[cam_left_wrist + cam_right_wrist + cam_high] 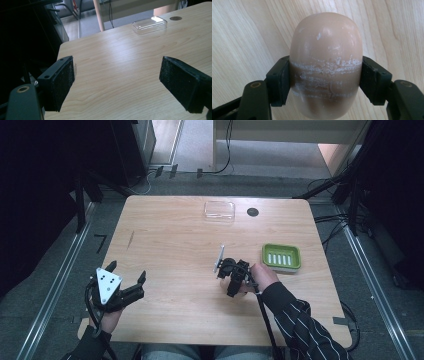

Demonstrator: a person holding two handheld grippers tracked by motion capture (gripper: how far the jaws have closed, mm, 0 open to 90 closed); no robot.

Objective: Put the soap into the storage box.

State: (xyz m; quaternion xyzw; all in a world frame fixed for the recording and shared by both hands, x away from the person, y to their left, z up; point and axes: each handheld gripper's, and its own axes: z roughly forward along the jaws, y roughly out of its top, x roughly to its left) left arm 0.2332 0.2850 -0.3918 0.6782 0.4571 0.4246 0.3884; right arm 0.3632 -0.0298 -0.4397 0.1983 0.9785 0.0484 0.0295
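High view. Left gripper [131, 285]: lower left of frame, over the table's near-left corner, carried by a hand entering from the bottom edge; grey plate on top, jaws spread wide, nothing between them. Right gripper [223, 270]: centre of frame, slightly right, held by a hand in a striped sleeve that comes in from the lower right; jaws point toward the left of the frame. Green soap dish [281, 257]: just right of that hand, near the table's right edge. Clear plastic lid [219, 210]: upper centre, close to the far edge, with a dark round cap [253, 212] just beside it. Table [165, 240]: bare wood across the left half and between the two grippers.

Left gripper view. Two black pads stand far apart at lower left and lower right, gripping nothing; bare tabletop between them. Clear plastic lid [149, 24] in the upper right near the far edge; table's left edge runs down the upper left.

Right gripper view. Soap bar [325, 62]: beige, rounded, centre of frame, clamped at its sides by both pads, whitish scuff bands across its middle. Wood grain behind it on all sides.
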